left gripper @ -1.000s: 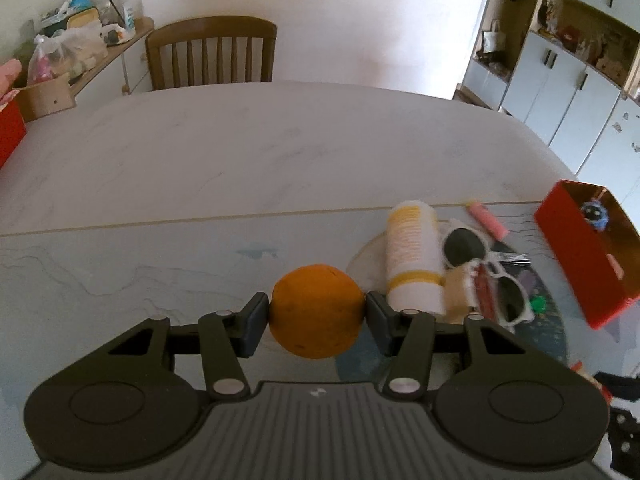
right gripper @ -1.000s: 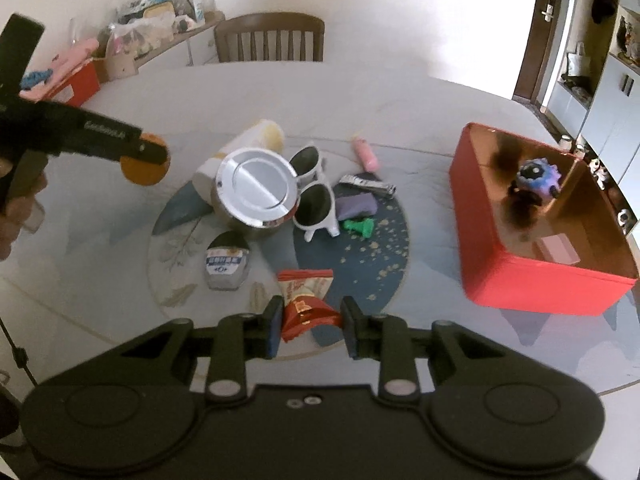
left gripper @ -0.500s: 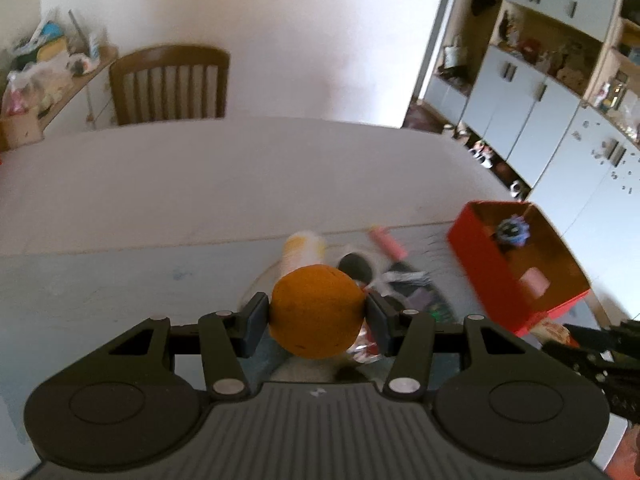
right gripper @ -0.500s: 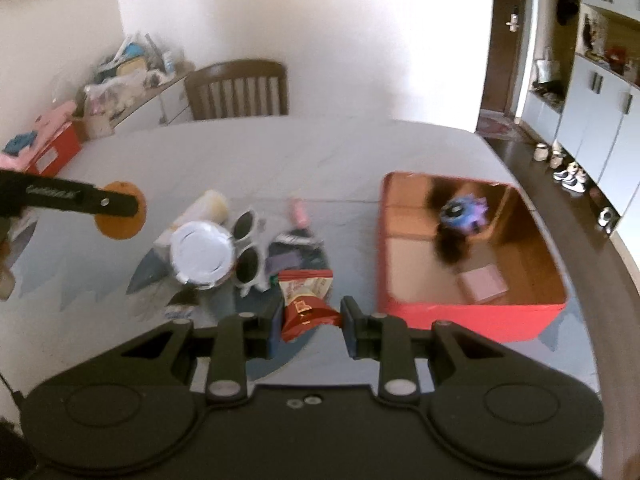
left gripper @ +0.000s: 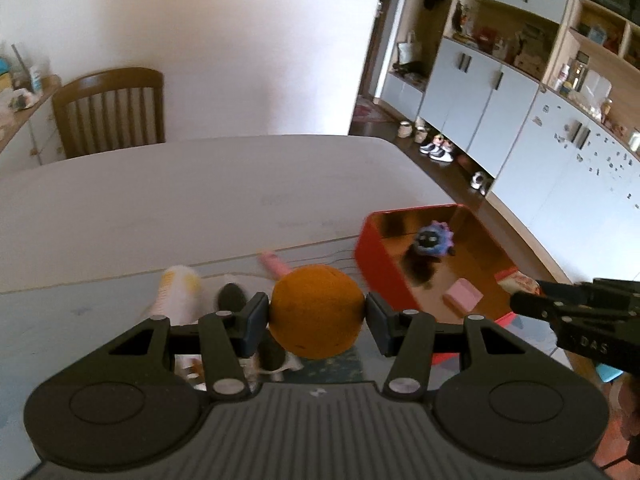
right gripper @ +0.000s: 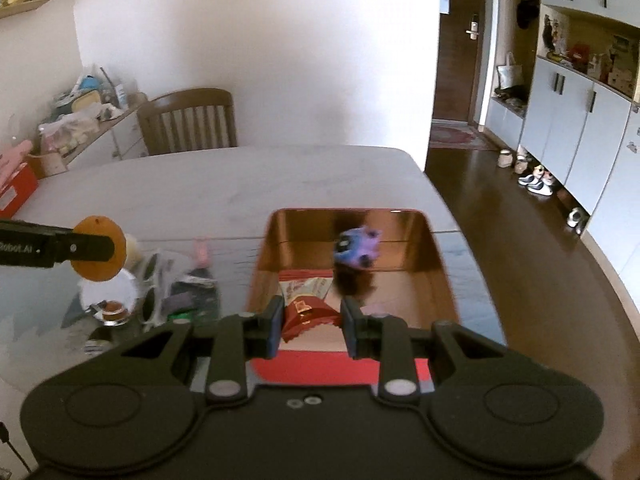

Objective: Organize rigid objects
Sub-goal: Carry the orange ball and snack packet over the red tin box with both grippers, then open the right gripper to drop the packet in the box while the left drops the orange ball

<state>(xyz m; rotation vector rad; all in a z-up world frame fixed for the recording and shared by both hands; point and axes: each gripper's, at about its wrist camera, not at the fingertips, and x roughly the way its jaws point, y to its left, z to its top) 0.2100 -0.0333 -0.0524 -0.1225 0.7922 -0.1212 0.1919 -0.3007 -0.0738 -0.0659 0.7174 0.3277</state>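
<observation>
My left gripper (left gripper: 317,322) squeezes the orange (left gripper: 316,311) low in the middle of its view. My right gripper (right gripper: 309,322) pinches a red snack packet (right gripper: 306,314) low in the middle, right over the near edge of the red box (right gripper: 344,368). Farther back in the box sits a purple spiky toy (right gripper: 357,248). At the left, white sunglasses (right gripper: 150,280) lie on the surface (right gripper: 224,176), and a wooden chair (right gripper: 188,122) stands beyond

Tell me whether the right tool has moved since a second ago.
Yes. The right tool, shut on the red packet, has gone right from the clutter to over the red box.
</observation>
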